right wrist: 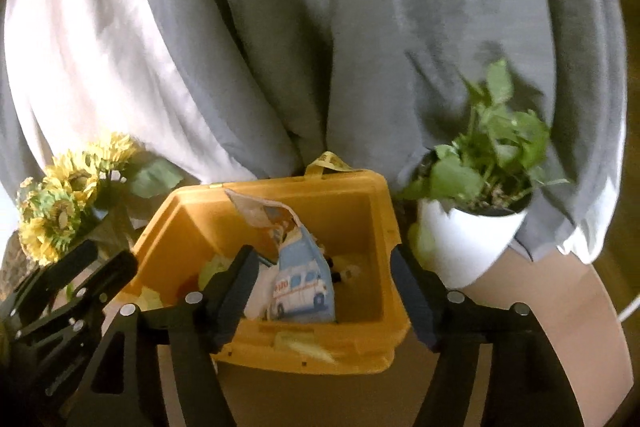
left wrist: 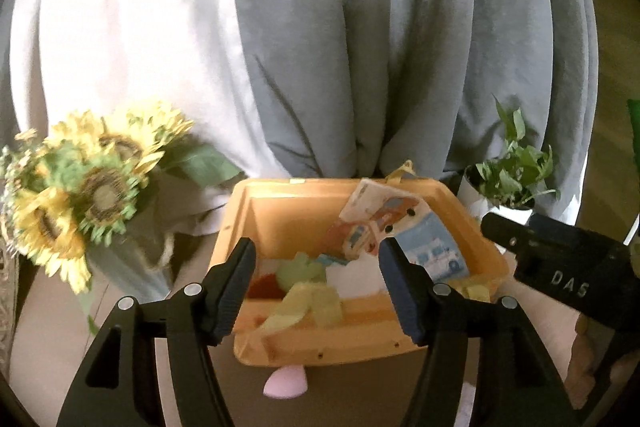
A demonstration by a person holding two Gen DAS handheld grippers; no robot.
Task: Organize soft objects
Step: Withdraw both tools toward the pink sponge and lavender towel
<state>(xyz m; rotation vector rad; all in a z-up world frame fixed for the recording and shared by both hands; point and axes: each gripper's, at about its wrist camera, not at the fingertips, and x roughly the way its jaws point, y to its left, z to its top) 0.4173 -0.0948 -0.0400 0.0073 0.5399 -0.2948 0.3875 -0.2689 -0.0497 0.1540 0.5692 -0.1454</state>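
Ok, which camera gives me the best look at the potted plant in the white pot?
The right wrist view: the potted plant shows whole, white pot and leaves, beside the yellow bin. The left wrist view shows mostly leaves, with the right gripper covering part of the pot.

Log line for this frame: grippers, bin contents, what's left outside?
left gripper: open, empty | right gripper: open, empty | yellow bin: cloth book, soft pieces inside | pink piece: outside, at bin's near edge

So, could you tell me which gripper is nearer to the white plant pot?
Right. The right gripper hangs open over the yellow bin beside the white plant pot; the left gripper sits further toward the sunflowers.
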